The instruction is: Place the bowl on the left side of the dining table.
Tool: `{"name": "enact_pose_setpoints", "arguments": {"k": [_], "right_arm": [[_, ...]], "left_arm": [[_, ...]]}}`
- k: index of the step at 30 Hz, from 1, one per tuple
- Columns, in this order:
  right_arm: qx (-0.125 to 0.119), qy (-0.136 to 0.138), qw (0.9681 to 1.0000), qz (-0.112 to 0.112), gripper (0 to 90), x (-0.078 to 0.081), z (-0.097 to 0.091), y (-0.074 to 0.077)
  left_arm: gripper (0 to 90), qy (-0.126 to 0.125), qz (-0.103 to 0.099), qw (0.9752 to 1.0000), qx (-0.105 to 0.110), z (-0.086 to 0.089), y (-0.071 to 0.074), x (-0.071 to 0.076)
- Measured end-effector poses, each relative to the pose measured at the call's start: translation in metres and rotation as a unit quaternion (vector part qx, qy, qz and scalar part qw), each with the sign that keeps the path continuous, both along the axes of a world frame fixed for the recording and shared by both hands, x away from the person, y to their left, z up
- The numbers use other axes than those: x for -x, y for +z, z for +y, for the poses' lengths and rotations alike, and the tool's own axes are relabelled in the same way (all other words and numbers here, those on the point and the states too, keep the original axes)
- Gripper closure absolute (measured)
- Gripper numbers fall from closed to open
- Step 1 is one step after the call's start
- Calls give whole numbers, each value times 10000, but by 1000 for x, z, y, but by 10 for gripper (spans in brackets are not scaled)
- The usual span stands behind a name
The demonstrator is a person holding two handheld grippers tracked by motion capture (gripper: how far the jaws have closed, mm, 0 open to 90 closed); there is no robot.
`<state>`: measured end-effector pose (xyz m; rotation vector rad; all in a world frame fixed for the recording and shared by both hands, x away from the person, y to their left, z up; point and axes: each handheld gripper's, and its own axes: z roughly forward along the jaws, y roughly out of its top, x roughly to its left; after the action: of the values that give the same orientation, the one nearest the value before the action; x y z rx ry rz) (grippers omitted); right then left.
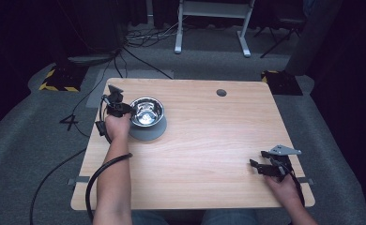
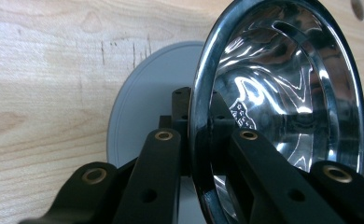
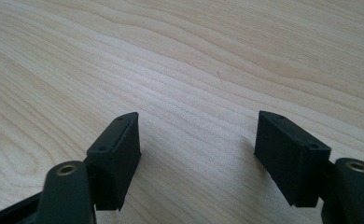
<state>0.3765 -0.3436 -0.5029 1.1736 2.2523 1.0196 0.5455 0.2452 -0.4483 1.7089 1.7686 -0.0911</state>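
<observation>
**Left gripper clamped on bowl rim; right gripper idle**

Steel bowl sits on a grey round base near the table's far-left corner. Left gripper meets the bowl from its left side, level with the rim. In the left gripper view its jaws are drawn in narrow on the rim — one jaw outside the wall, one inside, pads pressing the metal. The grey base lies just behind the jaws.

Right gripper is near the front-right corner, well apart from the bowl. Right gripper view: jaws spread wide, nothing between the pads — bare wood beneath.
</observation>
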Motion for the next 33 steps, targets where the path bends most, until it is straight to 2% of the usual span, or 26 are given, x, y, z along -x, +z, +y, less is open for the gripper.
{"name": "enact_pose_setpoints", "arguments": {"k": [3, 7, 9, 12, 17, 18, 19, 22, 25, 26, 30, 33], "right_arm": [[0, 2, 10000, -1, 314, 0, 0, 0], [-3, 1, 10000, 0, 314, 0, 0, 0], [1, 0, 10000, 0, 314, 0, 0, 0], [1, 1, 10000, -1, 314, 0, 0, 0], [1, 1, 10000, -1, 314, 0, 0, 0], [2, 2, 10000, -1, 314, 0, 0, 0], [0, 2, 10000, -1, 314, 0, 0, 0], [0, 1, 10000, 0, 314, 0, 0, 0], [6, 4, 10000, -6, 314, 0, 0, 0], [0, 0, 10000, 2, 314, 0, 0, 0], [6, 3, 10000, -6, 314, 0, 0, 0], [4, -5, 10000, 0, 313, 0, 0, 0]], "left_arm": [[853, -7, 46, 10000, 77, -1, -5, 1], [853, 32, 76, 10000, 26, -1, -10, 3], [853, 28, 84, 9999, 111, 0, -11, 4], [852, 14, 69, 10000, 17, -1, -10, 5], [852, 62, 154, 9998, 58, -5, -12, 4], [852, 68, 156, 9998, -34, -6, -12, 4], [852, 47, 155, 9999, -2, -7, -13, 4], [850, -17, 185, 9997, -132, -6, -14, 4], [847, 6, 192, 9997, -159, -6, -15, 5], [846, 42, 196, 9998, -91, -7, -16, 5], [843, 31, 205, 9996, -169, -7, -15, 5], [799, 77, 243, 9994, -227, -8, -15, 5]]}}
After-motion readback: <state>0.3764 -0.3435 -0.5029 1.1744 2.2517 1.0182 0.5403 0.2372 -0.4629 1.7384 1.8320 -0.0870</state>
